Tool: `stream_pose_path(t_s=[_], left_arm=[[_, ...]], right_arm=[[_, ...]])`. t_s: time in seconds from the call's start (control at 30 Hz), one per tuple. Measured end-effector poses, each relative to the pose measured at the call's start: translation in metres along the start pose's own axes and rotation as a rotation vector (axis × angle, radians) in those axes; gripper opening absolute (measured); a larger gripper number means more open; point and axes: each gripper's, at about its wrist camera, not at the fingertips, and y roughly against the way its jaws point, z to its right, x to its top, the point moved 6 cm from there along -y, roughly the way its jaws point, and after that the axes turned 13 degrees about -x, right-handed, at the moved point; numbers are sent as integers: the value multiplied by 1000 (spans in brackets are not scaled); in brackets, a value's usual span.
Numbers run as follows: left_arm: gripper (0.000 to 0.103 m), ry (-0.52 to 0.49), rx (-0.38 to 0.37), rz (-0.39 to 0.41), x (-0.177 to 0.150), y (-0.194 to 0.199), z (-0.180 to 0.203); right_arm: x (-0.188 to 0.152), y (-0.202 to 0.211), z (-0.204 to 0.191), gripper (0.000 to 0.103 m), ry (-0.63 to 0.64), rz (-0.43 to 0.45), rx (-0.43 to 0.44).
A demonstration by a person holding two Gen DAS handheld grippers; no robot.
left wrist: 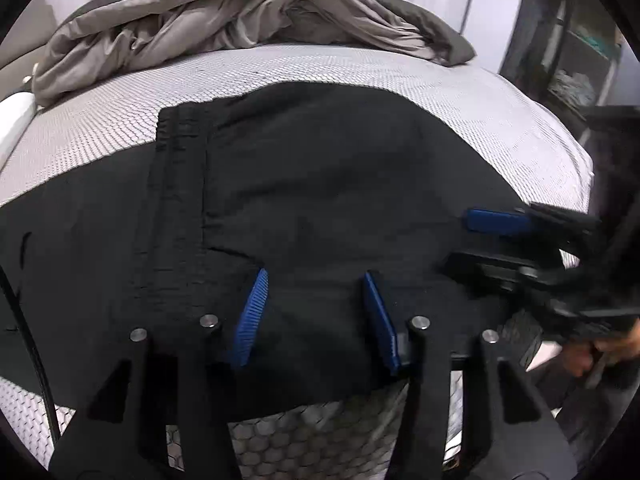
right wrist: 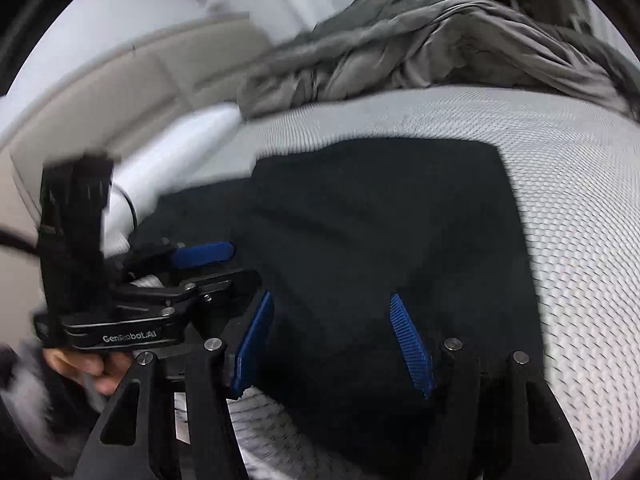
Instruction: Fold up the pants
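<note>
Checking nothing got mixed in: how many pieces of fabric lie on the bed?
2. Black pants lie spread flat on the near part of the mattress; a crumpled grey blanket is heaped at the far end. More could be hidden underneath.

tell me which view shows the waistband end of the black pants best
The left wrist view: the pants lie sharp on the mattress, with the ribbed waistband running down the left part. The right wrist view is blurred and shows only plain black cloth; no waistband can be made out there.
</note>
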Motion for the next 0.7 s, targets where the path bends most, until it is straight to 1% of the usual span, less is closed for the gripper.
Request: stream_pose_path(t_s=[0.03,0.07,0.13,0.17,0.2,0.27,0.3,0.33,0.37,0.43,0.47,0.5,0.53,0.57,0.63,0.67,0.7], left_arm=[[47,-22,1,0,-5,3,-2],[47,-39,2,0,-10,7,-3],[47,-48,-16,3,-18,17,-5],[47,-39,-27,4,-24,24,-7],[47,-37,-33,1,-28,27,-6],[47,-44,-15,-3,-28,36,-5],[47,-44,0,-1,-30,48,1],[47,-48,5,14,-28,57,10],[47,-61,-13,43,-19,62,18],[48,-67,-27,78,-8,65,26],[48,-54,-28,83,-1,60,26],[48,-34,-32,78,4,52,24],[48,-15,-33,64,8,41,19],[48,4,-24,41,10,27,12],[48,15,-21,9,6,11,2],[48,5,-33,3,5,8,0],[48,-12,-42,-1,3,9,0]], right_arm=[[-3,-5,-2,60,21,-5,-9],[-6,-7,1,58,60,13,-37],[-14,-1,20,58,127,52,-191],[-19,5,31,58,119,64,-221],[-23,9,46,58,83,64,-238],[-29,17,67,58,19,54,-227],[-26,24,73,58,-18,64,-201],[-24,29,76,58,-39,77,-187],[-20,37,78,58,-63,102,-170],[-9,50,70,58,-80,162,-138],[0,51,58,58,-73,193,-126],[5,49,46,58,-61,201,-112],[10,43,34,58,-47,195,-96],[12,29,18,59,-25,166,-71],[9,7,0,58,6,100,-49],[3,-7,-6,58,40,53,-63],[-4,-8,-6,58,67,52,-84]])
